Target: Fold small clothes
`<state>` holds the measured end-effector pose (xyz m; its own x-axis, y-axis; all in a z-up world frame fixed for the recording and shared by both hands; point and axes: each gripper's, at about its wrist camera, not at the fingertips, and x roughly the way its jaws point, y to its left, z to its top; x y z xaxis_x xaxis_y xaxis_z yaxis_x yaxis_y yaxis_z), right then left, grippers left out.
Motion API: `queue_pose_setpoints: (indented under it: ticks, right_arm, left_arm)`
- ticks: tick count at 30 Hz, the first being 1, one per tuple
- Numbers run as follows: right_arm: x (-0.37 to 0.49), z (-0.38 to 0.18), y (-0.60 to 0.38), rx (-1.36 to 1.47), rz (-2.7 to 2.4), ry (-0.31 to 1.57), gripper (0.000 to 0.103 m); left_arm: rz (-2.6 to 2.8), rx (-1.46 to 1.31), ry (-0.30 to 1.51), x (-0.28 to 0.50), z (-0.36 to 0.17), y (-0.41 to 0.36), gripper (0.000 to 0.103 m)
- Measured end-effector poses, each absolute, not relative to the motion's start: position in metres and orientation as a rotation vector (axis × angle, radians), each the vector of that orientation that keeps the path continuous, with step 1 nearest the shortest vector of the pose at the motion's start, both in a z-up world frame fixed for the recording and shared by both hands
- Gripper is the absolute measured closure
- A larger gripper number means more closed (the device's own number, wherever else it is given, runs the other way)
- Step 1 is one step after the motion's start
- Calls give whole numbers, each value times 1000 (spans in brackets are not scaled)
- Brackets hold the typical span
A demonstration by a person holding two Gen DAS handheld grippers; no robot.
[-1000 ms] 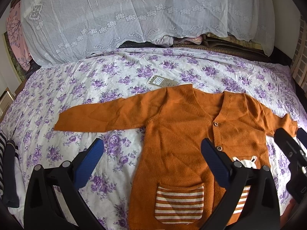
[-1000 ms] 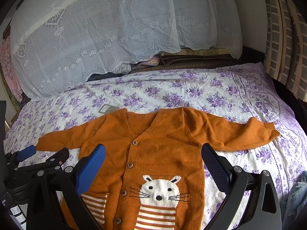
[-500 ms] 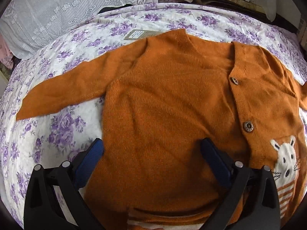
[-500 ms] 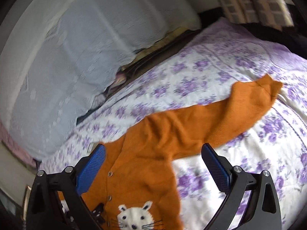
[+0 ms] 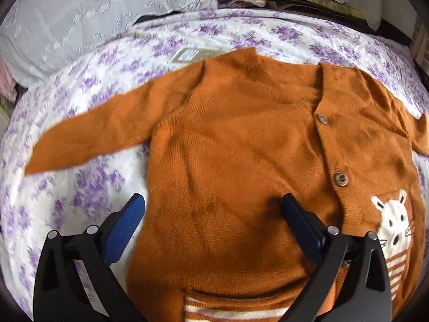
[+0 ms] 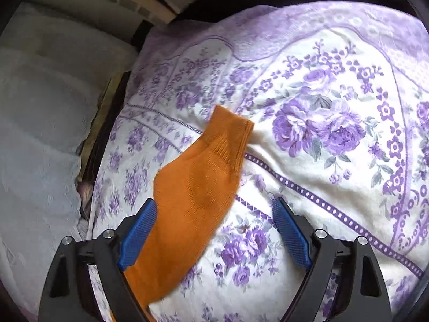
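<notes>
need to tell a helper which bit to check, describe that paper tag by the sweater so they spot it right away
On the purple-flowered bedspread lies an orange cardigan, spread flat with a white animal face on its front. At its far edge, beside the neckline, lies the paper tag. It is the only small pale printed card there, unlike the brown buttons on the knit.

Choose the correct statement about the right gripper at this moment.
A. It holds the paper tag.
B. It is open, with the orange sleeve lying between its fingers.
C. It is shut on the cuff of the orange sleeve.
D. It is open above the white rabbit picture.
B: the right gripper has its blue fingers wide apart, and the cardigan's orange sleeve lies on the floral bedsheet between them, not pinched.
</notes>
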<state>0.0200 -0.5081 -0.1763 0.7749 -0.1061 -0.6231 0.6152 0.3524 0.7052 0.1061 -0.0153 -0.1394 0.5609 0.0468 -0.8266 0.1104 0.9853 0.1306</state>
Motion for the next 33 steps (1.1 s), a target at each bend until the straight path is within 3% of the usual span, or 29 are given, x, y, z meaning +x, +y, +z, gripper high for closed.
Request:
queue_pose_setpoints:
  ticks: [6, 7, 8, 9, 10, 12, 16, 19, 21, 22, 24, 25, 30, 31, 32, 33]
  right_arm:
    - [35, -177, -513, 1082, -544, 453, 15]
    - [38, -177, -512, 1042, -548, 438, 25]
    - [41, -177, -512, 1005, -558, 440, 44]
    - [45, -178, -513, 978, -561, 447, 56]
    - [43, -183, -517, 979, -564, 446, 80]
    - [31, -190, -525, 1069, -546, 390, 97]
    - [-5, -178, -526, 1064, -664, 301, 96]
    - [-19, -185, -532, 1102, -802, 319, 93]
    - [-27, -175, -529, 1098, -819, 262, 74]
    - [-31, -160, -521, 1044, -825, 206, 60]
    - [-21, -132, -498, 893, -772, 146, 44]
    - [-4, -121, -486, 822, -660, 177, 31]
    - [115, -147, -417, 761, 96, 579, 31]
    - [130, -162, -411, 761, 129, 690, 35]
    - [134, -171, -413, 769, 104, 721, 50]
    - [131, -175, -423, 801, 95, 702, 55]
  left_arm:
    - [-108, 210, 996, 133, -106, -70, 4]
    - [-114, 252, 972, 138, -100, -88, 4]
    - [-113, 300, 945, 144, -97, -108, 4]
    - [-106, 335, 929, 148, -97, -122, 4]
    - [-96, 371, 915, 153, -99, -138, 4]
    - [-58, 448, 897, 168, -111, -171, 4]
    - [33, 525, 875, 179, -150, -202, 4]
    - [61, 533, 784, 166, -149, -204, 4]
    - [26, 567, 778, 164, -142, -204, 4]
    - [9, 541, 777, 164, -136, -200, 4]
    - [-30, 453, 780, 169, -122, -187, 4]
    - [-41, 417, 796, 175, -118, -179, 4]
    - [25, 321, 937, 214, -130, -130, 4]
    - [52, 316, 956, 219, -134, -114, 4]
    - [75, 300, 968, 223, -137, -95, 4]
    - [72, 250, 983, 229, -139, -67, 4]
